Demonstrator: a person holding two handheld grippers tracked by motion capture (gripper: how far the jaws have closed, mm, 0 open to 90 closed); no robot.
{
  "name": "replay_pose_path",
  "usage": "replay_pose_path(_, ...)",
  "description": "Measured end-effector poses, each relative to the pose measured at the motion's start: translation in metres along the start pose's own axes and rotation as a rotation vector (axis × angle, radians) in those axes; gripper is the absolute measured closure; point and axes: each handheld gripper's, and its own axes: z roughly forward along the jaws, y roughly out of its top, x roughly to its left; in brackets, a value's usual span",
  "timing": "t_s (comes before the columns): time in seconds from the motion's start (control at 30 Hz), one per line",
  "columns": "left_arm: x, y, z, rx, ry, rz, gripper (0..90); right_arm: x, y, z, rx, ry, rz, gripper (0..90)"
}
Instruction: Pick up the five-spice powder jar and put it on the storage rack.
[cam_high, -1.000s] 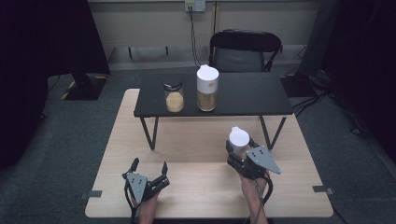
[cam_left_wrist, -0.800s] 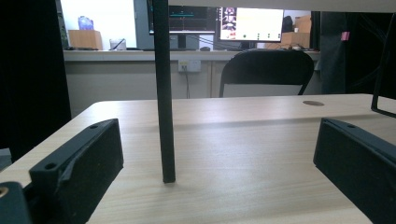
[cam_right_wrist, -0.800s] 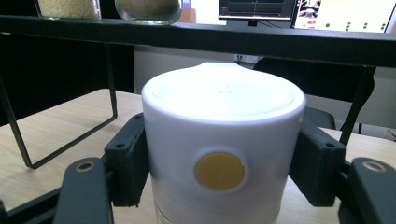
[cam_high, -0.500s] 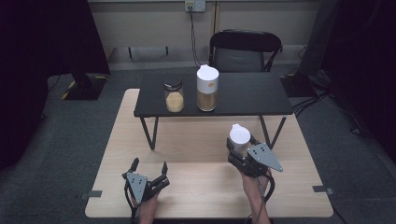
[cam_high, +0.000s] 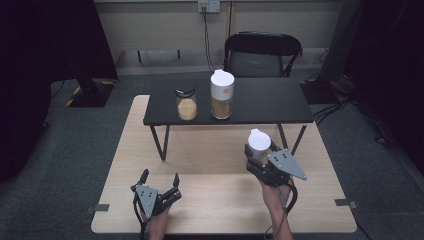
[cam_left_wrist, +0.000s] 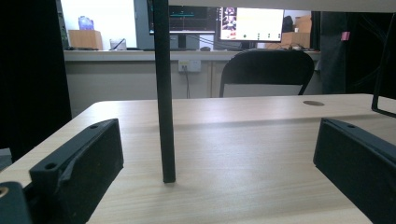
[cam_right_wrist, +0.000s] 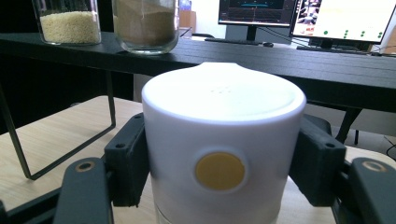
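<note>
Grip is kept by the right gripper (cam_high: 258, 156) on the white-lidded cylindrical jar (cam_right_wrist: 223, 154), clamped at its smooth, possibly slippery plastic lid above the wooden table (cam_high: 210, 210), while the left gripper (cam_high: 159, 184) is held open.

a white-lidded jar (cam_right_wrist: 223, 163) stands upright between the jaws of my right gripper (cam_high: 260, 156), its rounded lid bearing a yellow dot on the side facing me. i hold it over the wooden table (cam_high: 220, 200), in front of the black shelf (cam_high: 260, 100).
</note>
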Motion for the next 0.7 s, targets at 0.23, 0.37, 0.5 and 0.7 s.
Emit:
replay_pose_path(0.23, 0.0, 0.0, 0.0, 0.0, 0.0, 0.0, 1.0, -0.002, 0.006, -0.002, -0.005, 0.0, 0.004, 30.3)
replay_pose_path(0.37, 0.0, 0.0, 0.0, 0.0, 0.0, 0.0, 1.0, -0.001, 0.008, -0.002, -0.008, -0.001, 0.003, 30.3)
replay_pose_path(0.5, 0.0, 0.0, 0.0, 0.0, 0.0, 0.0, 1.0, -0.002, 0.012, -0.001, -0.008, -0.001, -0.003, 30.4)
replay_pose_path(0.7, 0.0, 0.0, 0.0, 0.0, 0.0, 0.0, 1.0, -0.003, 0.02, -0.003, -0.015, -0.003, -0.008, 30.4)
